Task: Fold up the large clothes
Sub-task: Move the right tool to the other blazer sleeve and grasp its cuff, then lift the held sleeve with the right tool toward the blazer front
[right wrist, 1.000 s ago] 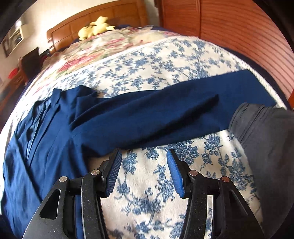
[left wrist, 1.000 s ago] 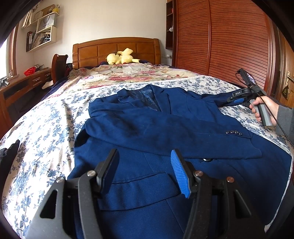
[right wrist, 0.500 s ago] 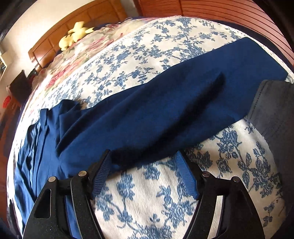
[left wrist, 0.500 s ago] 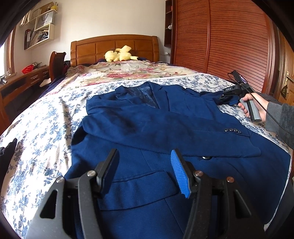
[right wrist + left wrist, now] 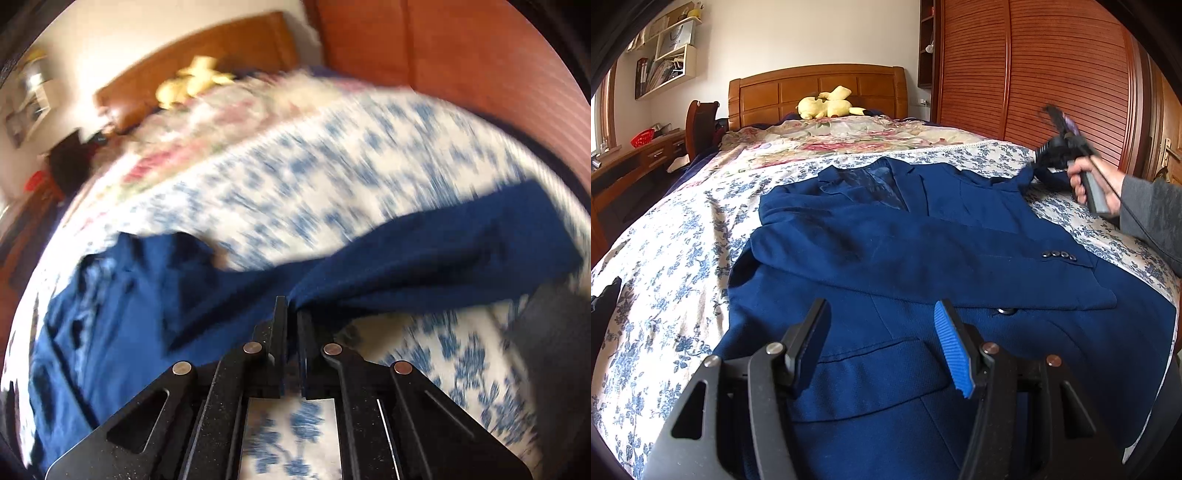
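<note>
Far left, left wrist view: wall shelves (image 5: 666, 48) with books and a white bag; print on the bag too small to read. Below: wooden desk (image 5: 635, 158) with a red basket (image 5: 641, 138), dark chair (image 5: 701, 122) beside it.

Centre: bed (image 5: 665, 266) under a blue-floral cover, pink-floral quilt (image 5: 842, 134) toward the wooden headboard (image 5: 816, 92), yellow plush toy (image 5: 827, 107) at the head. Navy blazer (image 5: 923, 258) spread face-up across the cover, collar toward the headboard, hem toward the camera. One sleeve folded across the chest, cuff with four buttons (image 5: 1059, 254) lying on the right half. One front button (image 5: 1004, 311) below it. No readable label on the lining.

Left gripper (image 5: 882, 343) low over the hem, jaws wide apart, blue pad (image 5: 951, 347) on one finger, nothing between them, not touching fabric as far as visible.

Right: slatted wardrobe doors (image 5: 1052, 74). Right gripper (image 5: 1054, 153) in the right hand (image 5: 1087, 181), lifted above the bed edge with the other sleeve (image 5: 1015, 181) hanging from it toward the shoulder.

Right wrist view, heavily motion-blurred: right gripper (image 5: 291, 314) jaws pressed together, clamped on a bunched part of the sleeve (image 5: 424, 273); sleeve running off right over the floral cover (image 5: 332, 177), blazer body (image 5: 110, 302) at left. Grey sleeve of the operator (image 5: 554, 332) at the right edge. No legible writing anywhere.
</note>
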The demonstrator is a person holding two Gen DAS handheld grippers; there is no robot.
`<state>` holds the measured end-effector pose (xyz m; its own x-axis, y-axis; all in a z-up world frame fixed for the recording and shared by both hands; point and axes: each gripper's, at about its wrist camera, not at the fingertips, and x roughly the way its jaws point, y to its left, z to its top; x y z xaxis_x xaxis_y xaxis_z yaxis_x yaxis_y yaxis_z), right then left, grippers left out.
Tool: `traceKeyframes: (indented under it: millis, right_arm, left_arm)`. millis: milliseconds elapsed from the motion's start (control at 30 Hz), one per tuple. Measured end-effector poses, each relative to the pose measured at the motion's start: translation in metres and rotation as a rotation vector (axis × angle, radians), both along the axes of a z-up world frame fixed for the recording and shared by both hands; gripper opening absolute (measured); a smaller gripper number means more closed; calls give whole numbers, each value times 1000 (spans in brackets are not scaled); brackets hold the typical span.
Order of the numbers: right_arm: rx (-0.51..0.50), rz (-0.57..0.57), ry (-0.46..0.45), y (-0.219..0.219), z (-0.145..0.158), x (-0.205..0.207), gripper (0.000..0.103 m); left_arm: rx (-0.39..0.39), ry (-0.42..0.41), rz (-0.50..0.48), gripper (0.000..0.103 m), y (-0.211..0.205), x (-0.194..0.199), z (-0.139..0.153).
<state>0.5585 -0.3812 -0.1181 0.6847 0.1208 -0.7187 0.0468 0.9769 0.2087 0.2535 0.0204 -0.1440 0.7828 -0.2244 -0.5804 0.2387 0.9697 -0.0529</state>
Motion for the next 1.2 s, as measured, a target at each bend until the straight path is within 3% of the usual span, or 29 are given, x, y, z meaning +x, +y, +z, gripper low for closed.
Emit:
traceKeyframes:
  millis: [133, 267, 400, 500, 667, 867, 933, 1000, 1067, 1200]
  right_arm:
    - [-70, 154, -79, 47, 38, -13, 1]
    - [-76, 328, -99, 101, 53, -44, 1]
    - [-113, 516, -27, 159, 32, -89, 1]
    - [-149, 590, 12, 179, 8, -113, 1]
    - [-147, 572, 26, 179, -8, -125, 1]
    - [-174, 528, 1, 167, 4, -133, 2]
    - [-192, 492, -11, 158, 9, -127, 10]
    - [-214, 447, -22, 145, 14, -117, 31]
    - [-233, 399, -27, 130, 15, -104, 43]
    - [-256, 272, 4, 91, 7, -71, 46]
  left_arm:
    - [2, -3, 1, 57, -1, 0, 0]
    - [0, -4, 2, 57, 0, -1, 0]
    - [-14, 3, 2, 57, 2, 0, 0]
    - [-19, 6, 1, 57, 3, 0, 0]
    - [-19, 4, 1, 57, 3, 0, 0]
    - [-17, 6, 1, 57, 3, 0, 0]
    - [-15, 7, 0, 57, 3, 1, -1]
    - [-16, 7, 0, 57, 3, 2, -1]
    - [-17, 8, 0, 57, 3, 2, -2]
    - [-16, 8, 0, 57, 3, 2, -1]
